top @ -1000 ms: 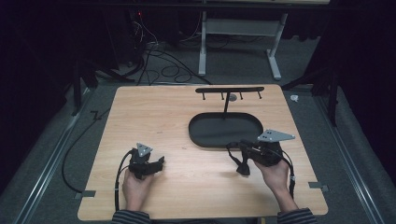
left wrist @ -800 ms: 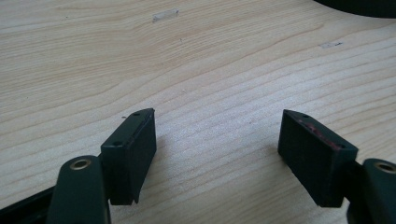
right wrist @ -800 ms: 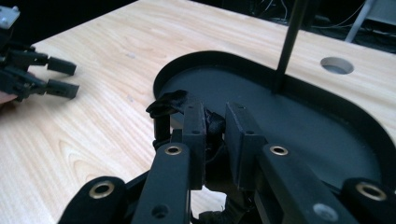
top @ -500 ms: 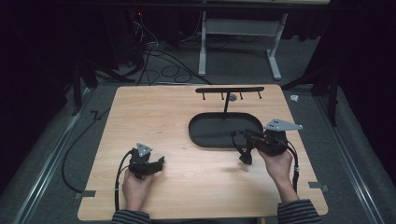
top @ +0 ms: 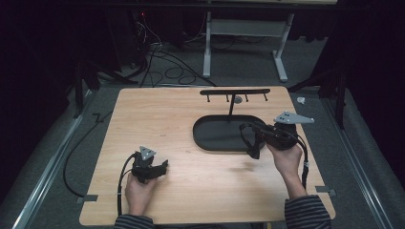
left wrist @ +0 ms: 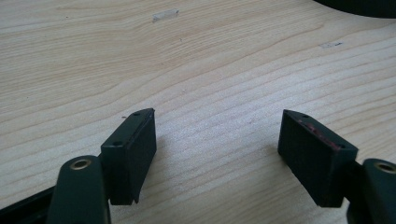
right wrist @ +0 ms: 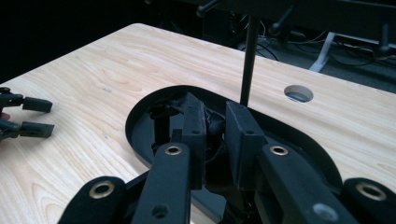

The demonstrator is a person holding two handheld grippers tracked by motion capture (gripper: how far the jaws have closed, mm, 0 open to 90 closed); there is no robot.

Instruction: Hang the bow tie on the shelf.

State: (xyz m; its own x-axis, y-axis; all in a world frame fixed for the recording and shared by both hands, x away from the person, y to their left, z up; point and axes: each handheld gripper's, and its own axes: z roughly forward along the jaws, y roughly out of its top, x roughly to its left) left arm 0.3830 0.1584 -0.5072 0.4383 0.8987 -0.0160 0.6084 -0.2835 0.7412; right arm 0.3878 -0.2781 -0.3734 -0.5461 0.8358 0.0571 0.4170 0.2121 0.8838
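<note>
Clamping a small black looped object (right wrist: pixel 212 126), the right gripper (top: pixel 253 140) hangs over the near edge of the black oval tray (top: pixel 210 138), w/ the hook rack (top: pixel 234 91) behind. Left gripper (left wrist: pixel 217 149) rests on the wooden table (top: pixel 191 186), jaws wide open & empty.

on the wooden worktop (top: pixel 191 119) a black oval tray (top: pixel 215 136) lies right of centre, with a hook rack (top: pixel 235 91) on a thin post rising from it. the right gripper (top: pixel 251 140) hangs over the tray's right end gripping a dark looped thing (top: pixel 249 136), while the left gripper (top: pixel 165 166) sits near the worktop's front left, well apart from the tray.
</note>
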